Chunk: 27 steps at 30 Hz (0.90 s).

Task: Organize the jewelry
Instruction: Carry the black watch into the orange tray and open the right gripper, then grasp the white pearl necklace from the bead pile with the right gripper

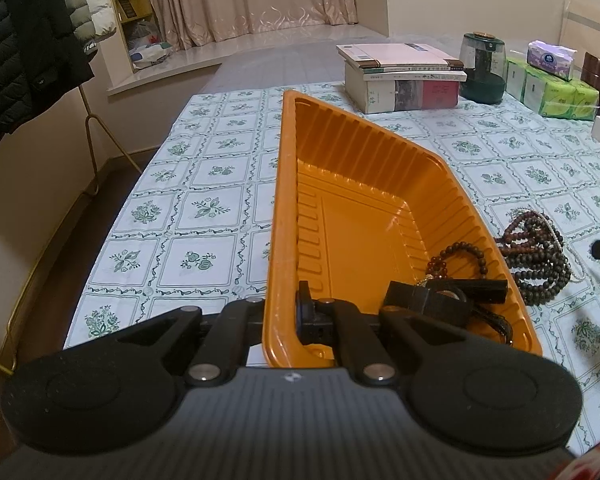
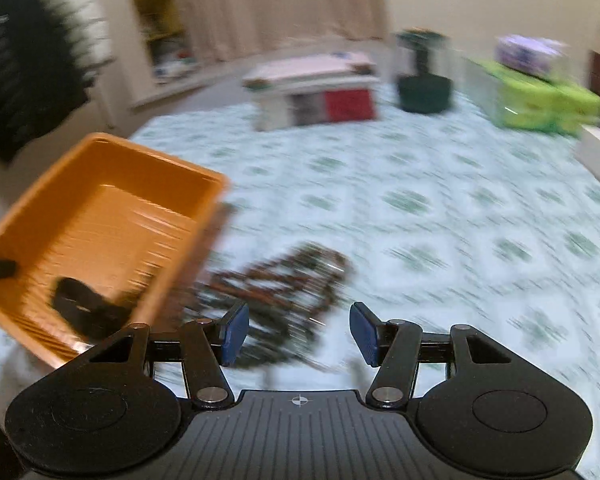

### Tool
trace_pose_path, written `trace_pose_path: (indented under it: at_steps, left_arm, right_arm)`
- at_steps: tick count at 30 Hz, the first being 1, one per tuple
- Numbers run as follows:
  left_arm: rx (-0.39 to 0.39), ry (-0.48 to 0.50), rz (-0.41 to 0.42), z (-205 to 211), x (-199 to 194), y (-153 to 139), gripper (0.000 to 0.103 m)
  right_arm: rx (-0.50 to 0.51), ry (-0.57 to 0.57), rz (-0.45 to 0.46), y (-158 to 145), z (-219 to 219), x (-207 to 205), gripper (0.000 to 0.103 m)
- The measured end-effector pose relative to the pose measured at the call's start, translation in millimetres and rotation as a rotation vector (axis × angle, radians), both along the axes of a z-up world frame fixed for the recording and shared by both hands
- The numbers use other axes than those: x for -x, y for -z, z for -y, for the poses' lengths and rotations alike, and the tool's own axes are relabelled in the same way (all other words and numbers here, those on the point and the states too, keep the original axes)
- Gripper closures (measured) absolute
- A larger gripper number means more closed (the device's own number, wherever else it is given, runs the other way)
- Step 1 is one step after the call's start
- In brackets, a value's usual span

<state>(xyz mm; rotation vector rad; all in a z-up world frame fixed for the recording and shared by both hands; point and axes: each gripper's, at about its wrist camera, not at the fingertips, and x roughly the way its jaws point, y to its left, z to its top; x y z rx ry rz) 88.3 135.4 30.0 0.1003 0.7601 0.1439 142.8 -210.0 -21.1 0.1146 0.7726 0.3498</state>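
An orange plastic tray (image 1: pixel 380 148) lies on the flower-patterned tablecloth. My left gripper (image 1: pixel 282 316) is shut on the tray's near left wall. Inside the tray's near end lie a dark bead bracelet (image 1: pixel 460 256) and a black strap-like item (image 1: pixel 440 300). A pile of brown bead strings (image 1: pixel 540 256) rests on the cloth just right of the tray. In the blurred right wrist view, my right gripper (image 2: pixel 300 334) stands open with its blue pads (image 2: pixel 236 334) apart, just short of the bead pile (image 2: pixel 284 280). Nothing is between its pads. The tray (image 2: pixel 148 152) sits to its left.
A stack of books (image 1: pixel 404 76), a dark green jar (image 1: pixel 482 68) and green tissue packs (image 1: pixel 552 88) stand at the table's far end. Coats (image 1: pixel 28 52) hang on a stand beyond the table's left edge.
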Motion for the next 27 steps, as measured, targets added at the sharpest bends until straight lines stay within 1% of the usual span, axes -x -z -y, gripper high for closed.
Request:
trace_pose_path:
  at_steps: [3,5,8,10,12,13,14,22,24,25,27]
  left_arm:
    - [-0.002,-0.002,-0.002,0,0,0,0.099]
    - [-0.007,-0.002,-0.004,1,0,-1,0.099]
    - [-0.012,-0.003,-0.006,3,0,-1,0.099]
    - [-0.015,-0.003,-0.009,4,0,-1,0.099]
    - [-0.017,-0.004,-0.013,4,-1,-1,0.099]
    - [-0.017,-0.003,-0.015,4,-1,-1,0.099]
    - [-0.018,-0.003,-0.016,4,-2,-1,0.099]
    - [-0.019,-0.006,-0.021,3,-2,0,0.099]
    - [-0.018,-0.007,-0.022,3,-2,1,0.099]
    - [-0.018,-0.007,-0.022,3,-2,1,0.1]
    - [-0.018,-0.006,-0.021,3,-2,1,0.1]
  right_arm:
    - [-0.004,0.039,-0.004,6,16,4,0.047]
    - [-0.002,0.035,0.0,8,17,4,0.047]
    - [0.039,-0.012,0.017,12,8,4,0.047]
    - [0.099,-0.068,0.013,18,-3,4,0.047]
    - [0.164,-0.135,0.015,26,-15,4,0.055]
    - [0.195,-0.167,0.023,30,-20,5,0.063]
    - [0.229,-0.2,0.032,33,-26,7,0.068]
    - [0.419,-0.382,0.135,48,-52,13,0.078]
    - [0.435,-0.402,0.133,50,-54,11,0.088]
    - [0.44,-0.397,0.123,50,-54,9,0.101]
    - [0.438,-0.366,0.122,46,-51,7,0.101]
